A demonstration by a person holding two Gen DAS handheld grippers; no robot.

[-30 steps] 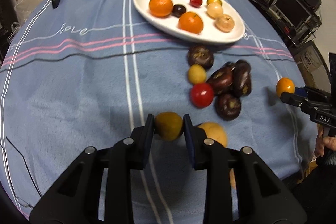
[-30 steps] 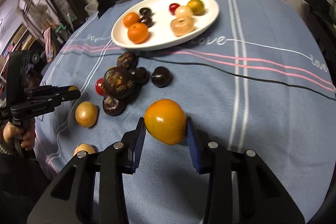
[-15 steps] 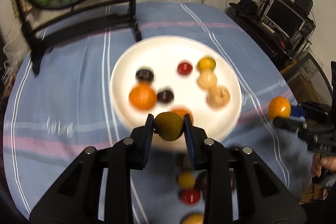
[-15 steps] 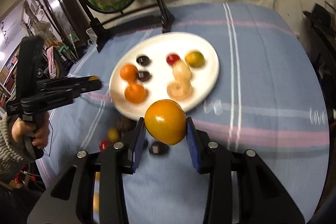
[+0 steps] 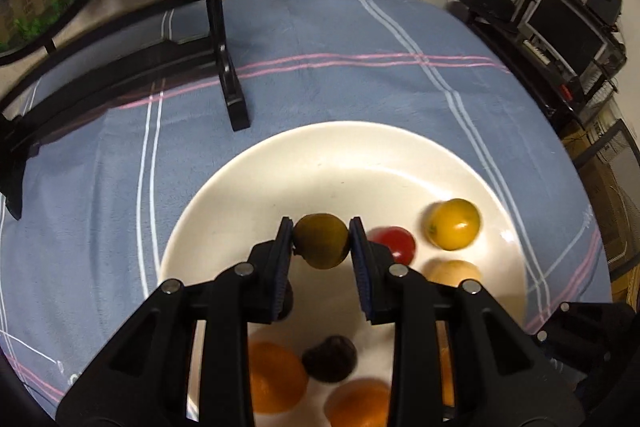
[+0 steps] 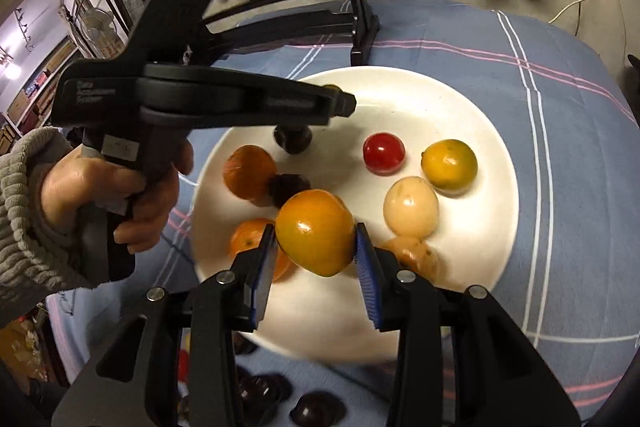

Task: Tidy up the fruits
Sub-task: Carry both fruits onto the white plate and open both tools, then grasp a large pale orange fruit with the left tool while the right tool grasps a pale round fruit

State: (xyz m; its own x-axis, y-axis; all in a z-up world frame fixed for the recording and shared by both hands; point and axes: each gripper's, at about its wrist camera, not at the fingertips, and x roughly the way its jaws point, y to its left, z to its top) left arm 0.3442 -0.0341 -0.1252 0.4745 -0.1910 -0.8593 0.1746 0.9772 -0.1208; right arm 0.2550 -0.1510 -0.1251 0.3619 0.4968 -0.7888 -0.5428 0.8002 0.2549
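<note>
My left gripper (image 5: 321, 241) is shut on an olive-yellow fruit (image 5: 321, 241) and holds it above the middle of the white plate (image 5: 304, 163). My right gripper (image 6: 316, 245) is shut on an orange fruit (image 6: 316, 243) above the near side of the same plate (image 6: 472, 239). The plate holds a red fruit (image 6: 383, 153), a yellow-orange fruit (image 6: 449, 166), a pale fruit (image 6: 411, 207), oranges (image 6: 249, 177) and dark fruits (image 6: 293, 141). The left gripper's body (image 6: 208, 99) shows in the right wrist view over the plate's left part.
A black stand (image 5: 224, 67) with a round frame stands on the blue striped cloth (image 5: 340, 59) behind the plate. Several dark fruits (image 6: 316, 407) lie on the cloth near me. Shelves with electronics (image 5: 560, 27) are off the table to the right.
Both grippers have moved forward with their fruits, from the loose fruit pile on the cloth to above the plate. The plate now fills both views.
</note>
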